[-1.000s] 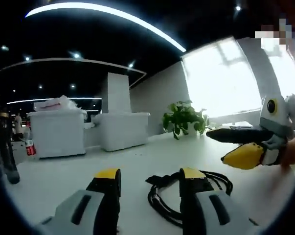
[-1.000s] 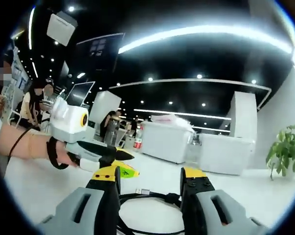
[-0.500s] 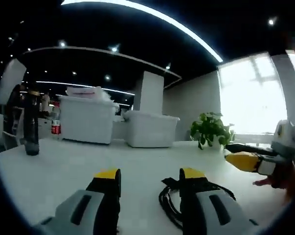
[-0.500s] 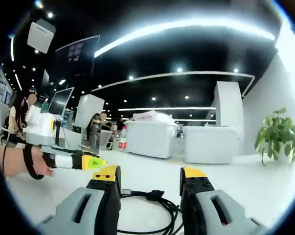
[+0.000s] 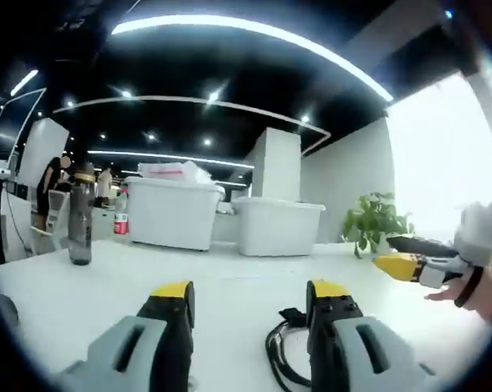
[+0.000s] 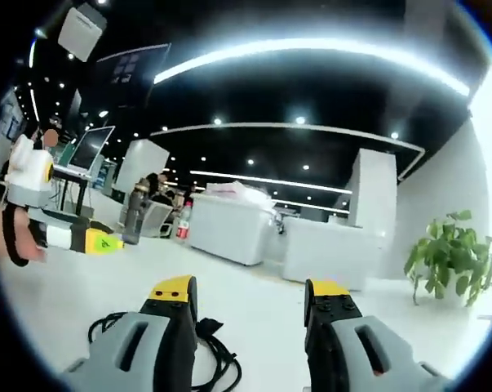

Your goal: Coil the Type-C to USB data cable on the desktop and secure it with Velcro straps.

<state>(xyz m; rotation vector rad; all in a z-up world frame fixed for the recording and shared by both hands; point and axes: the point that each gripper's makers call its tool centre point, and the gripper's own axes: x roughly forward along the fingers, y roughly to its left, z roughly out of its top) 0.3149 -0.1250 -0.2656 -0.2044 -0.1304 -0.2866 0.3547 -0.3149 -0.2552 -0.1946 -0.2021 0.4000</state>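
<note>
Grippers hover over a white desktop [image 5: 229,286] with the coiled black data cable [image 5: 285,355] lying on it.

Seen from the left gripper view, the left gripper [image 5: 250,302] stands with its yellow-tipped jaws wide apart and nothing between them; the cable sits on the desktop just beside and partly behind its right jaw. The right gripper [image 5: 405,257] enters that view beyond the cable, held in a hand [image 5: 474,290], its jaws apparently close together. In the right gripper view, the right gripper [image 6: 250,298] shows its jaws spread wide and empty, with the cable [image 6: 205,351] on the desktop next to and partly hidden behind its left jaw. The left gripper [image 6: 86,237] appears beyond the cable there. Farther back from the cable stand white bins [image 5: 176,214], a potted plant [image 5: 374,224] and a dark bottle [image 5: 81,216].
</note>
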